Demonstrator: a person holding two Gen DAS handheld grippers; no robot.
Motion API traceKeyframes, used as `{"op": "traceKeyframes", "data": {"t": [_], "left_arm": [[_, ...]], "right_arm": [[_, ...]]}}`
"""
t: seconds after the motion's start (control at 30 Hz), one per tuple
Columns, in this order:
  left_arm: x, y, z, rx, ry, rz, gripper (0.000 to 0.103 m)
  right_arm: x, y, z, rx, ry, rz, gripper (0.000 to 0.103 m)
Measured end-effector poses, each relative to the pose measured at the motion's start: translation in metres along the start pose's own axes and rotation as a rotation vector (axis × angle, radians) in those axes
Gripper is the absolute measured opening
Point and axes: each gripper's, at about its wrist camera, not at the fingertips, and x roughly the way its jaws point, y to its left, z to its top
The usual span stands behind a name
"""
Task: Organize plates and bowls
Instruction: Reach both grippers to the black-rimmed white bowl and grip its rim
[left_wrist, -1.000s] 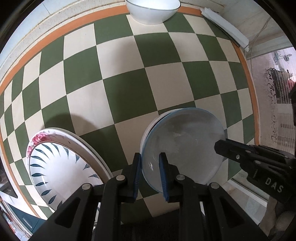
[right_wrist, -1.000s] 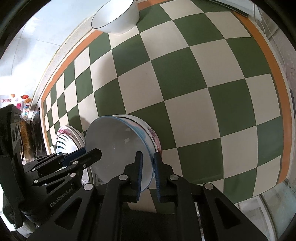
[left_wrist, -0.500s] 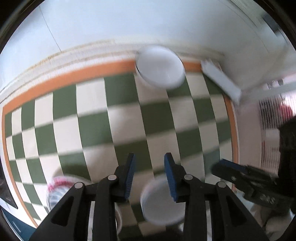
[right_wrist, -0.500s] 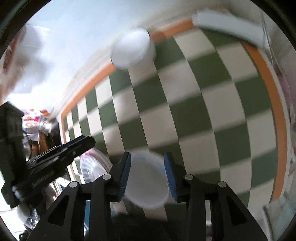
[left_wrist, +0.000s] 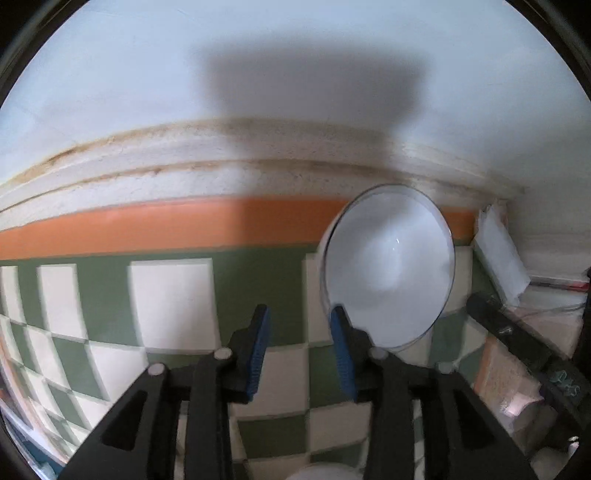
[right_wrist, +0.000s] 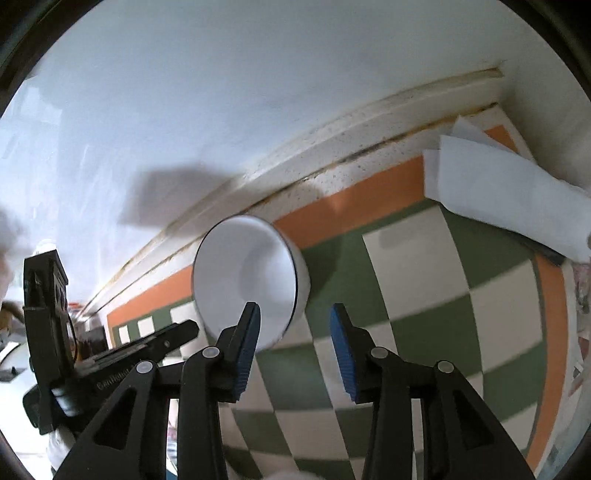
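White bowl (left_wrist: 388, 266) sits on checkered cloth (left_wrist: 170, 295), at orange border beside wall, upright, empty. Looks glazed ceramic: stiff, slick, breakable, moderately heavy. Best hold: pinch rim, one pad inside, one outside. My left claw (left_wrist: 299, 354) and right claw (right_wrist: 291, 354) released, jaws just opening, nothing between, near bowl.

1. My left finger (left_wrist: 341, 354) covers the near rim of the white bowl (left_wrist: 388, 266); whether pad and rim touch cannot be told.
2. My right claw's left finger (right_wrist: 245, 350) likewise hides the bowl's lower edge.
3. The checked cloth (left_wrist: 170, 295) is smeared by motion blur; its squares lack clean edges.
4. A pale rounded object (left_wrist: 325, 472) is cut off at the bottom edge; unidentifiable.
5. The white paper (right_wrist: 498, 199) runs out of view on the right.
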Motion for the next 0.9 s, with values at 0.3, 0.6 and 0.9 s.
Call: {"op": "traceKeyframes", "data": {"t": [0.3, 0.6, 0.9], "left_arm": [[0.031, -0.019, 0.021, 0.061, 0.037, 0.051, 0.029], [0.044, -0.028, 0.016, 0.083, 0.027, 0.06, 0.012], [0.032, -0.037, -0.007, 0.095, 0.005, 0.065, 0.012]], "right_arm": [[0.044, -0.001, 0.02, -0.006, 0.051, -0.008, 0.042], [0.049, 0.007, 0.02, -0.067, 0.027, -0.047, 0.01], [0.046, 0.016, 0.016, -0.105, 0.025, -0.065, 0.009]]}}
